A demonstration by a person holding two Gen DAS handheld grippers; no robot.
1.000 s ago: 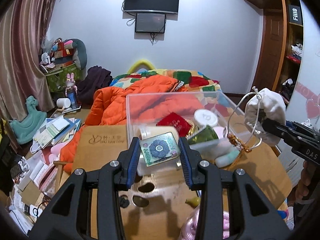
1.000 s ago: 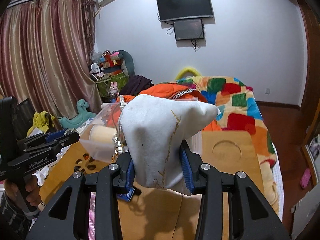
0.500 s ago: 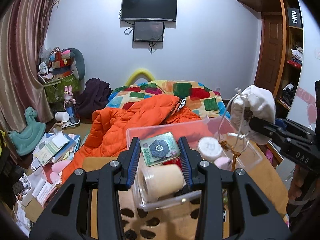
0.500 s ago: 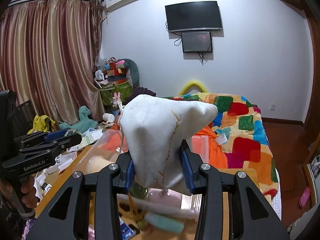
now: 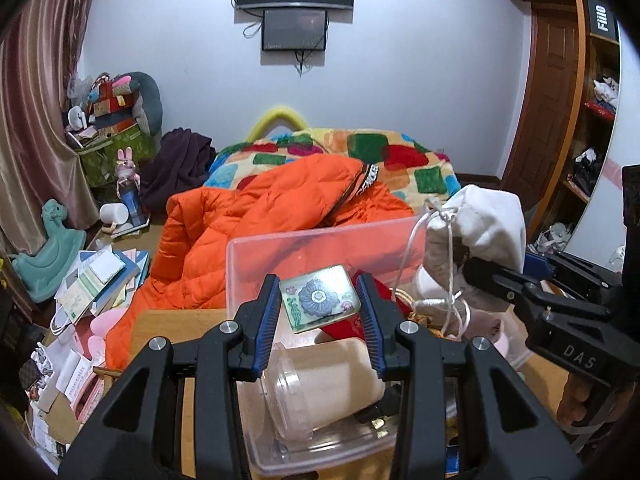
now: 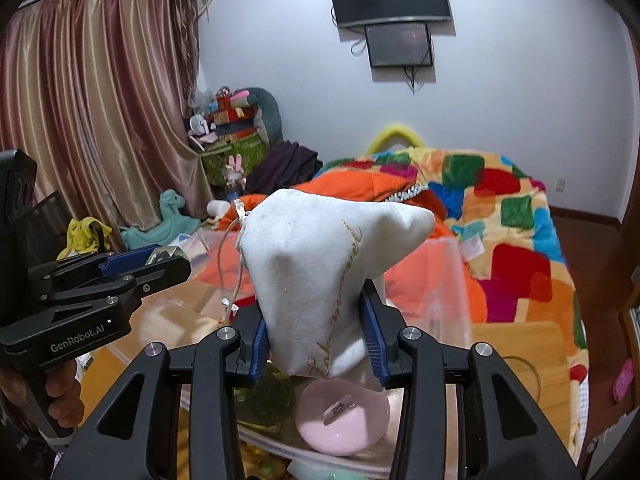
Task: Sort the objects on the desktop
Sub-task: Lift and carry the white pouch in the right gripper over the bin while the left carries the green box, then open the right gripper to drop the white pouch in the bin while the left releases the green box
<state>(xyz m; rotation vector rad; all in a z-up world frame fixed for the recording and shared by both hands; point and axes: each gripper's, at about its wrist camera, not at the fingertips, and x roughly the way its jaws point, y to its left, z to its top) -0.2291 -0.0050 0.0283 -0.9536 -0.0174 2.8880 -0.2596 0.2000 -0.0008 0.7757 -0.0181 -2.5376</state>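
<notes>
Left gripper (image 5: 318,308) grasps our floral tin (image 5: 319,298), right gripper (image 6: 316,336) clenches white drawstring pouch (image 6: 320,276), both above clear bin (image 5: 320,240); we judge next: lower, release inside

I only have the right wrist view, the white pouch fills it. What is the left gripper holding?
Observer: The left gripper is clamped on a small green flower-patterned tin, above the clear plastic bin.
Operator: What's in the bin under it?
Observer: A beige tube in a clear cup lies on its side there, with a red pouch behind it.
Operator: Is my pouch's string free?
Observer: The white drawstring pouch sits in the right gripper; its cord dangles down into the bin.
</notes>
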